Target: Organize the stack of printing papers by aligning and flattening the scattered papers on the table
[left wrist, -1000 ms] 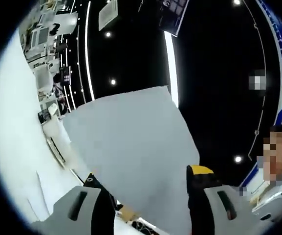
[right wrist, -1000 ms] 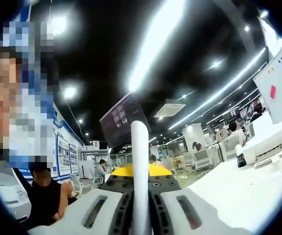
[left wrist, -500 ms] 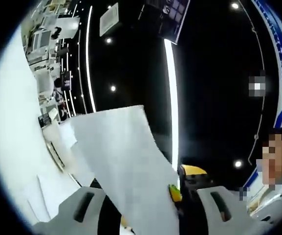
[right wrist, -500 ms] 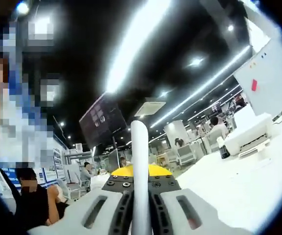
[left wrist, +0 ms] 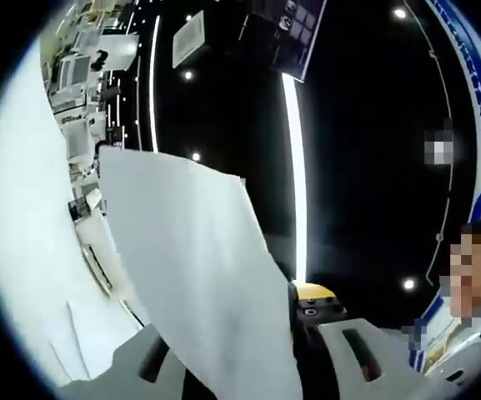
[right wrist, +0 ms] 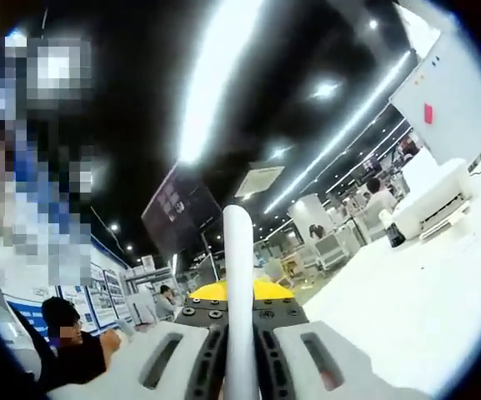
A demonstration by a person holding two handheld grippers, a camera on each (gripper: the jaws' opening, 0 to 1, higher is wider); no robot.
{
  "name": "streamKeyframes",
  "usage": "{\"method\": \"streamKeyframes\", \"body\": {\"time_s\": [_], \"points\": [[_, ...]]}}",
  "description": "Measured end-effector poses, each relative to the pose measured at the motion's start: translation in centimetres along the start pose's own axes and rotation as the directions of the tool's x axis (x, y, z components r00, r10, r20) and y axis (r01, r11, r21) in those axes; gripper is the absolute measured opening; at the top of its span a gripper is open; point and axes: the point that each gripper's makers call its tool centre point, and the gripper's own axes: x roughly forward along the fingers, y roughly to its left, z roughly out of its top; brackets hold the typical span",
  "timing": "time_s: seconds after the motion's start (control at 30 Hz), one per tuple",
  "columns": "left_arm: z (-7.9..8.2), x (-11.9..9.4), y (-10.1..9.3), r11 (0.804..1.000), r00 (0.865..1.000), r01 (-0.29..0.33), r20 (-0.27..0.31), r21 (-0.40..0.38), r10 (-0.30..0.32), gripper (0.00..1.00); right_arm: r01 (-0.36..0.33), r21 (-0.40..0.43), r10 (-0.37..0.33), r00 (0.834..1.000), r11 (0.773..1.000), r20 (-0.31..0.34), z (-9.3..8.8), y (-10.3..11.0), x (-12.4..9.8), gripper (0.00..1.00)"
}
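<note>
— Item: paper stack (left wrist: pixel 198 275)?
— Clamped in my left gripper (left wrist: pixel 248 367), sweeping toward 11 o'clock; right gripper (right wrist: pixel 238 350) pinches its edge, long axis at 12. Table (right wrist: pixel 407 308) below.

I see a white sheet of paper (left wrist: pixel 202 267) lifted off the counter (left wrist: pixel 23 275), tilted and slightly curved, its lower end pinched between my left fingers. In the right gripper view the paper (right wrist: pixel 238 283) stands edge-on, a thin upright white strip clamped between my right fingers. More white sheets (left wrist: pixel 73 342) lie flat on the counter.
</note>
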Motion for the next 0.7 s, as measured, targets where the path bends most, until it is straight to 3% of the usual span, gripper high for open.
{"method": "streamKeyframes", "body": {"time_s": [0.07,0.27,0.57,0.7], "points": [[0.2,-0.1,0.3,1.000,1.000,-0.009,0.005,0.000,0.009,0.32,0.009,0.013,-0.010,1.000,1.000,0.020,-0.4,-0.1,0.0,0.02],[0.5,-0.4,0.6,1.000,0.999,-0.024,0.024,-0.016,0.025,0.31,0.011,0.061,-0.011,1.000,0.998,-0.001,-2.3,-0.2,0.4,0.02],[0.6,-0.4,0.6,1.000,0.999,-0.023,0.030,-0.021,0.024,0.30,0.006,0.075,-0.006,1.000,0.997,-0.002,-3.0,0.2,0.7,0.02],[0.6,-0.4,0.8,1.000,0.999,-0.031,0.026,-0.003,0.031,0.23,0.005,0.072,-0.004,1.000,0.997,-0.012,-3.3,0.3,0.8,0.03]]}}
